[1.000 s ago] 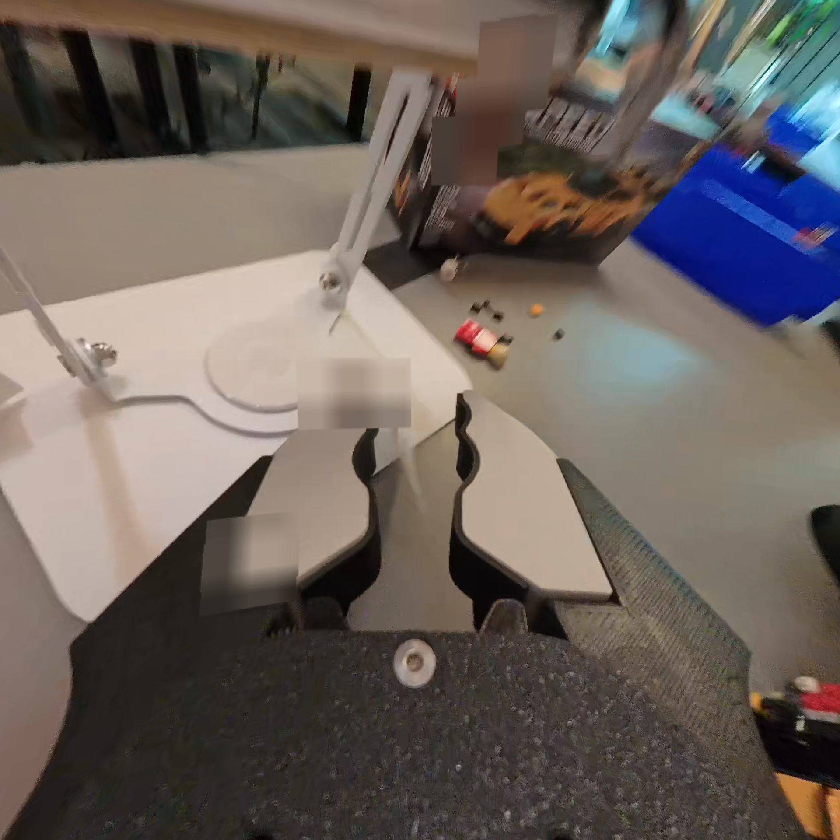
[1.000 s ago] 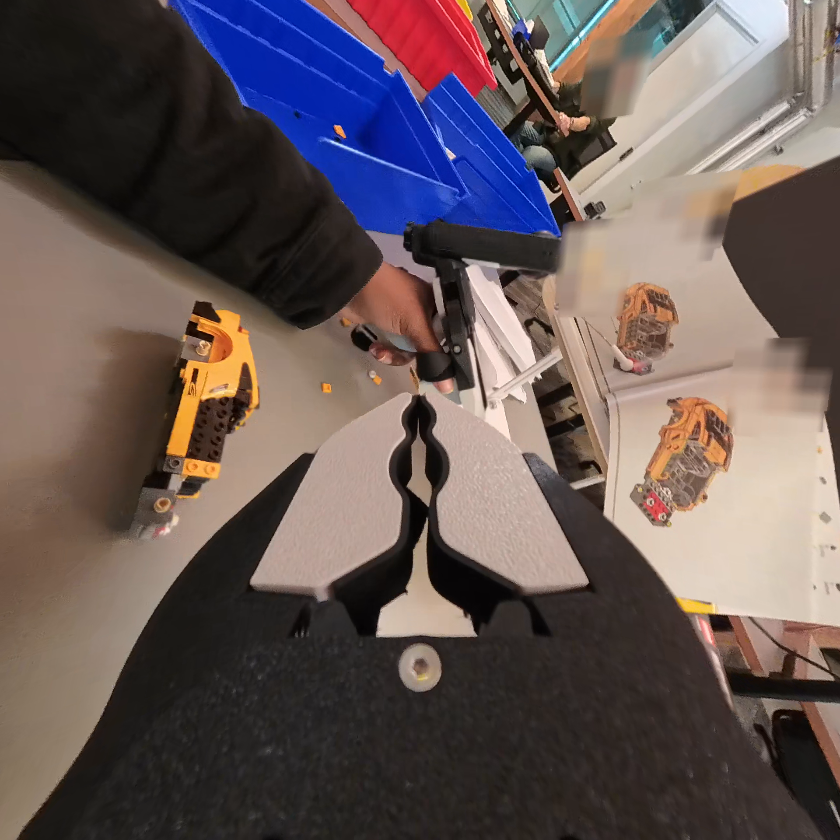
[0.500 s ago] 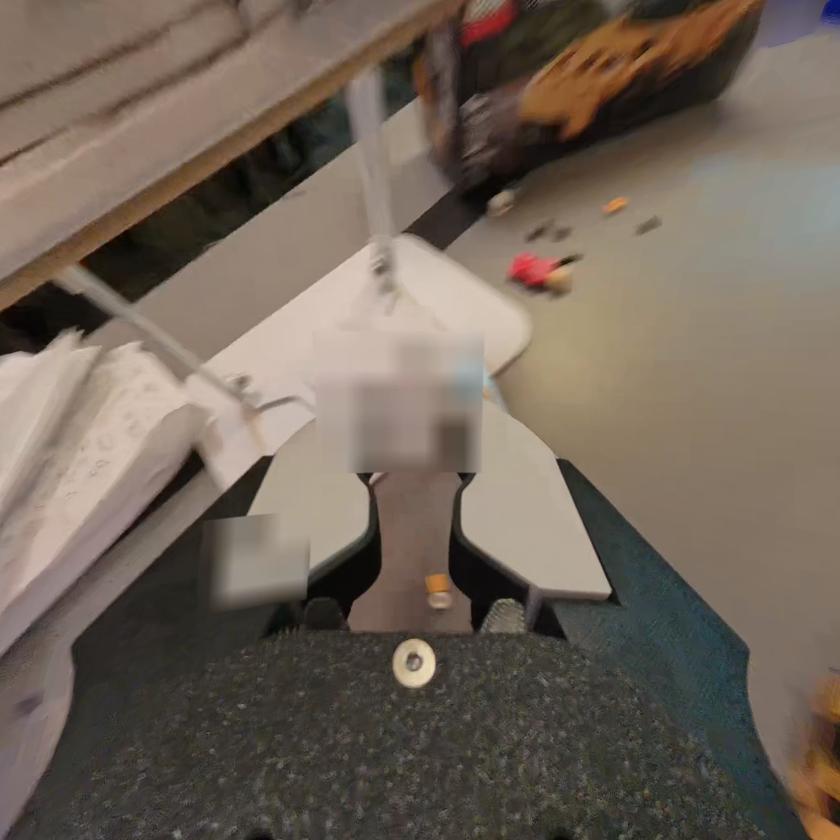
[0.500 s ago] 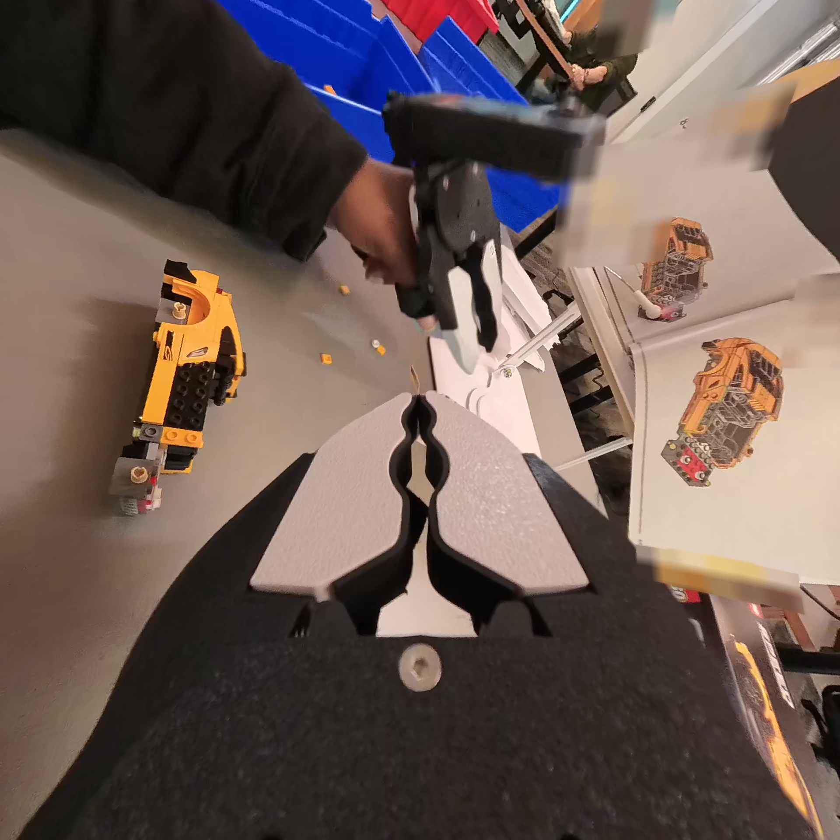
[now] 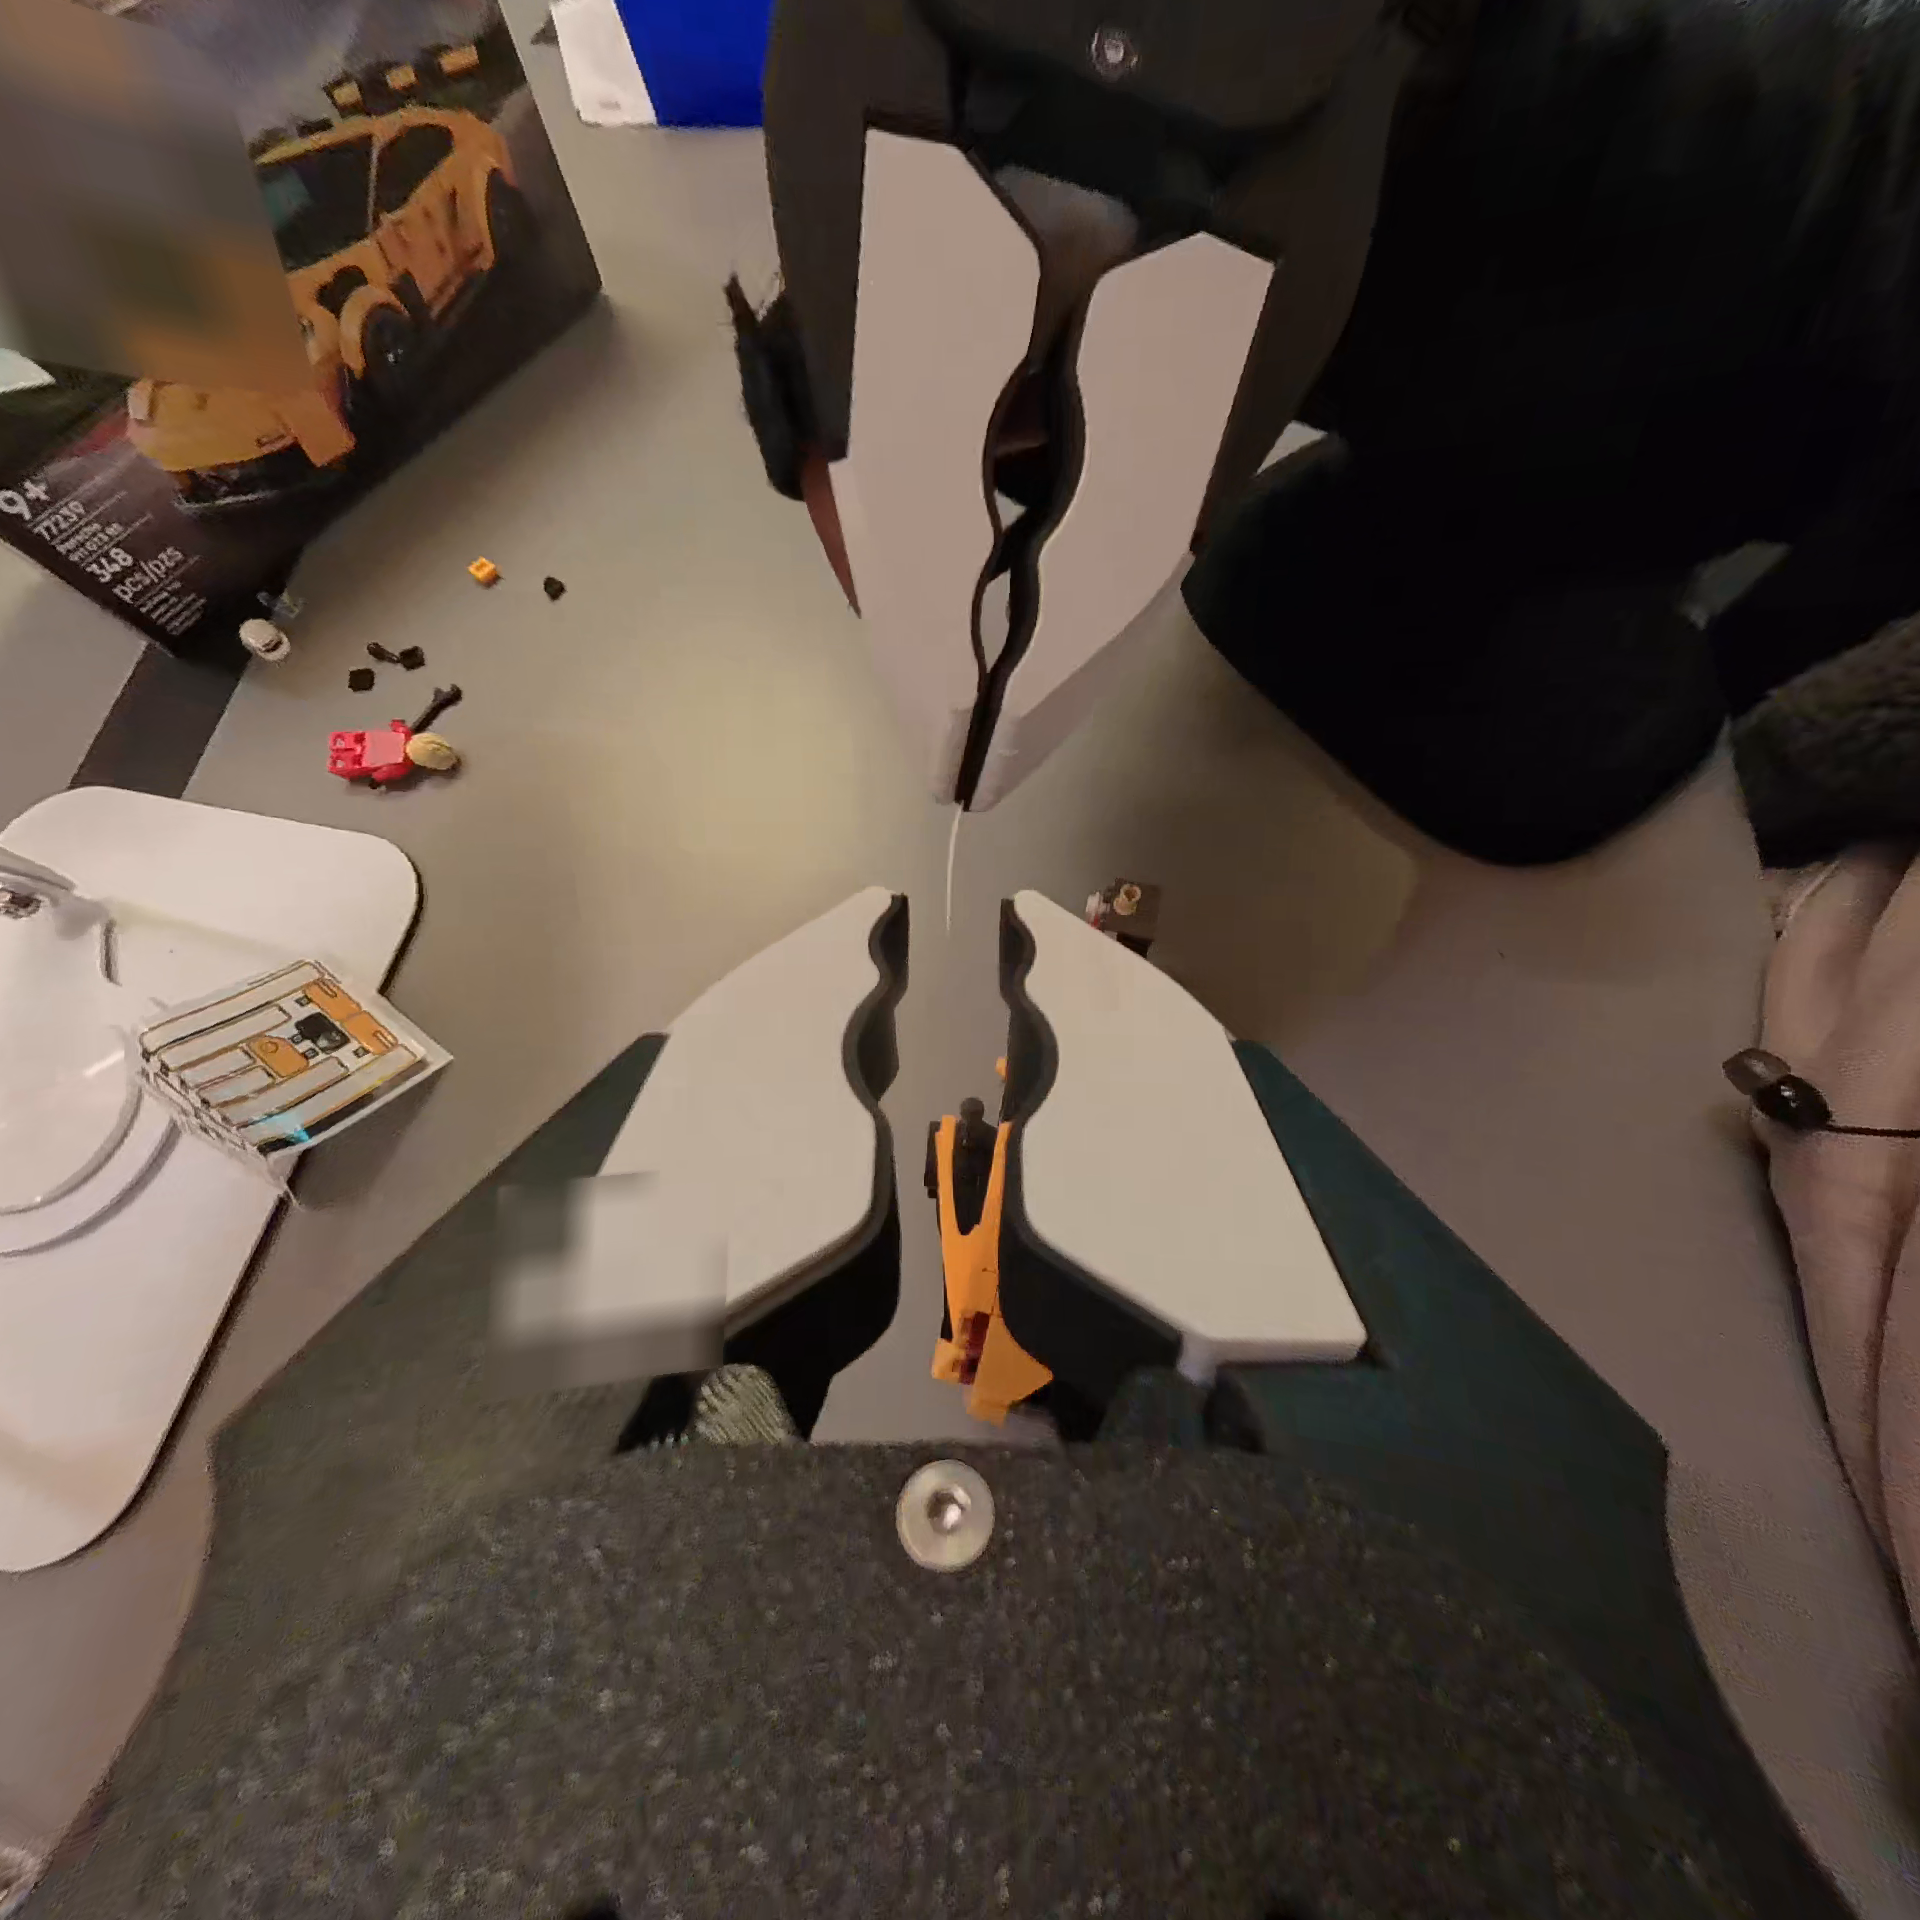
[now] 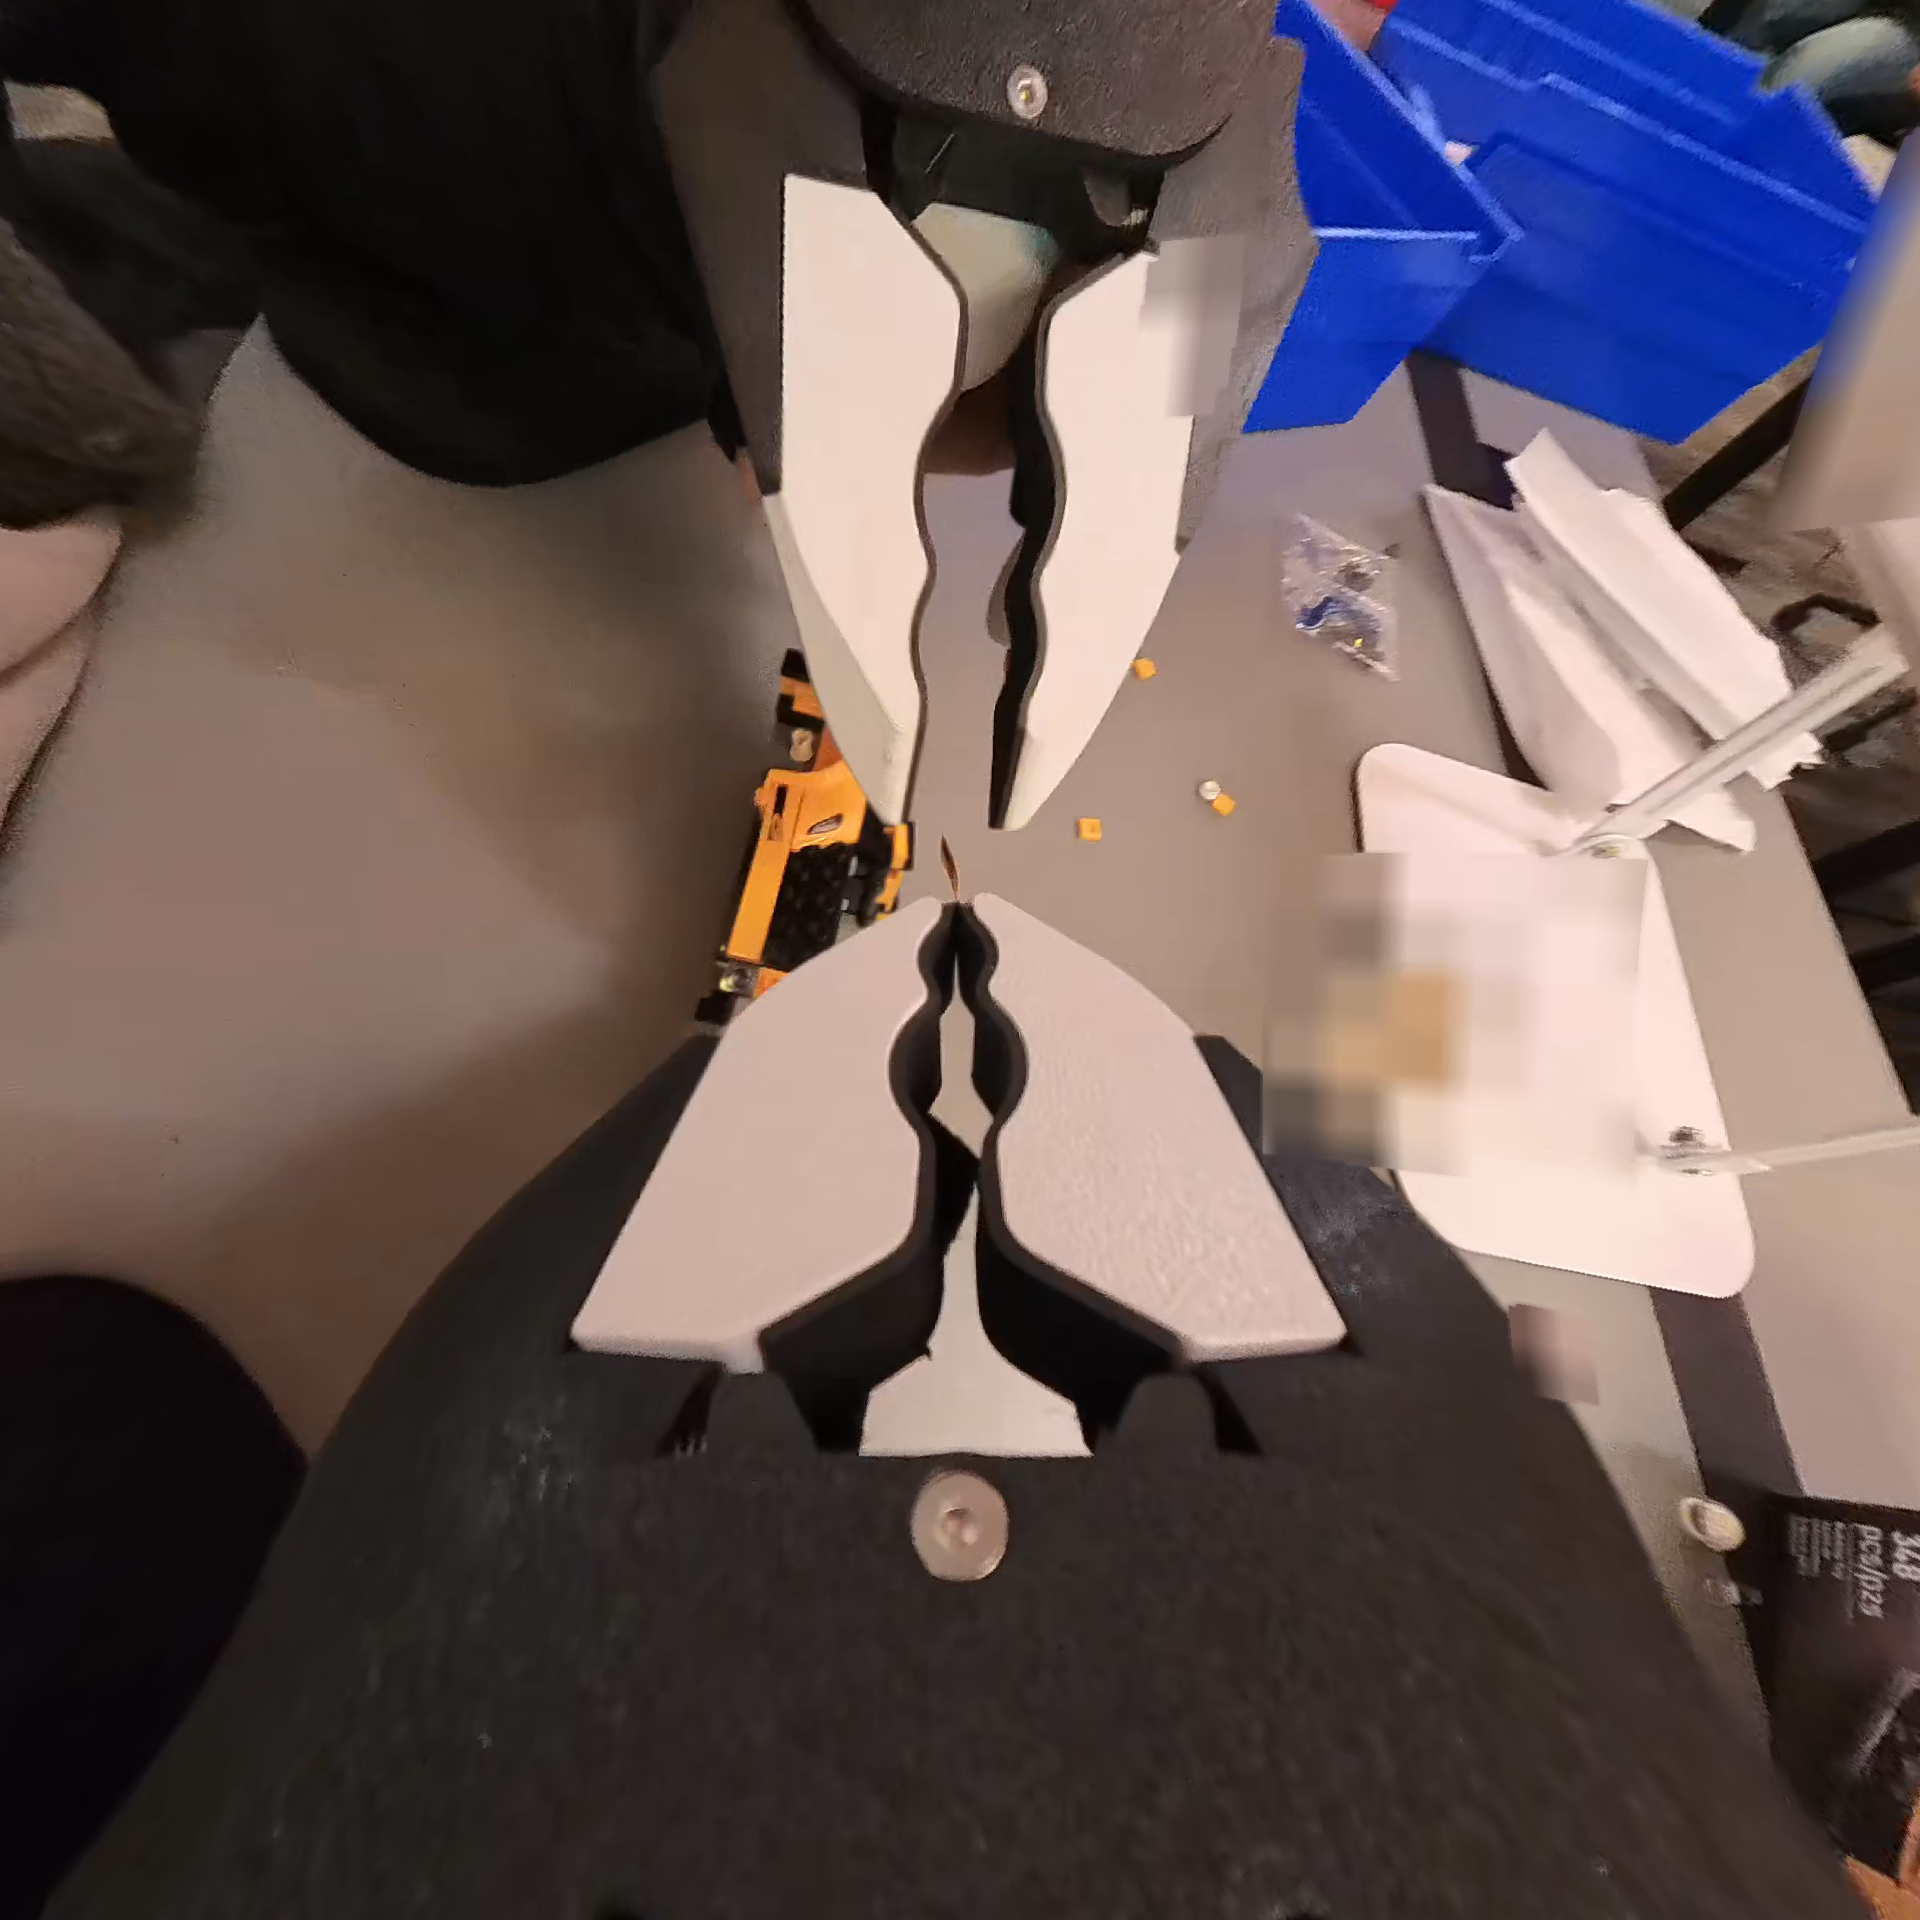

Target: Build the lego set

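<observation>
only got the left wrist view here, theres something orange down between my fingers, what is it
Observer: An orange and black brick-built car lying on the grey table, partly hidden behind the left hand-held gripper.
Operator: anything on the far side of the table i cant see
Observer: A small clear bag of parts lies on the table, out of your frame.
Operator: and past that
Observer: A pile of white paper sheets sits at the table's edge, beyond the white stand base.
</observation>
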A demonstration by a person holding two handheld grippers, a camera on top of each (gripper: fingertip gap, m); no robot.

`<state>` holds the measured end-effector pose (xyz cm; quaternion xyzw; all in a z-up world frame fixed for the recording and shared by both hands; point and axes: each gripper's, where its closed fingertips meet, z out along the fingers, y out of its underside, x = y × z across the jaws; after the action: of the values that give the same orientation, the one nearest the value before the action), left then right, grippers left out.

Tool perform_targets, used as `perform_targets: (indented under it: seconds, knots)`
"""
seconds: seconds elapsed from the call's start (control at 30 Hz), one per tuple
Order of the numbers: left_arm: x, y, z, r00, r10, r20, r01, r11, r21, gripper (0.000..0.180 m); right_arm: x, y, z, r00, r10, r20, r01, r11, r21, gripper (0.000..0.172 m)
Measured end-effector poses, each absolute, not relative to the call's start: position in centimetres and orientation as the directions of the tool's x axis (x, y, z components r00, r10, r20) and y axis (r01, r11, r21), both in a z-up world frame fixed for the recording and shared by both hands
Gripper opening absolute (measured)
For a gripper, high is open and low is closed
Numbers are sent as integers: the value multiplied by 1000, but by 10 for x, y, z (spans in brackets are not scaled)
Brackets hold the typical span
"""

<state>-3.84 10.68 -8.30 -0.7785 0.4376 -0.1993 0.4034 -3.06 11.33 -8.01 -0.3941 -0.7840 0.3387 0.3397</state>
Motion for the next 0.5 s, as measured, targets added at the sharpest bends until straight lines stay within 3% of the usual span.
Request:
perform_targets:
  seconds: [0.5]
  knots:
    - [-23, 102, -97, 504, -862, -48, -593, -306, -745, 0, -27, 102, -92, -520, 824, 226, 430, 481, -764, 0]
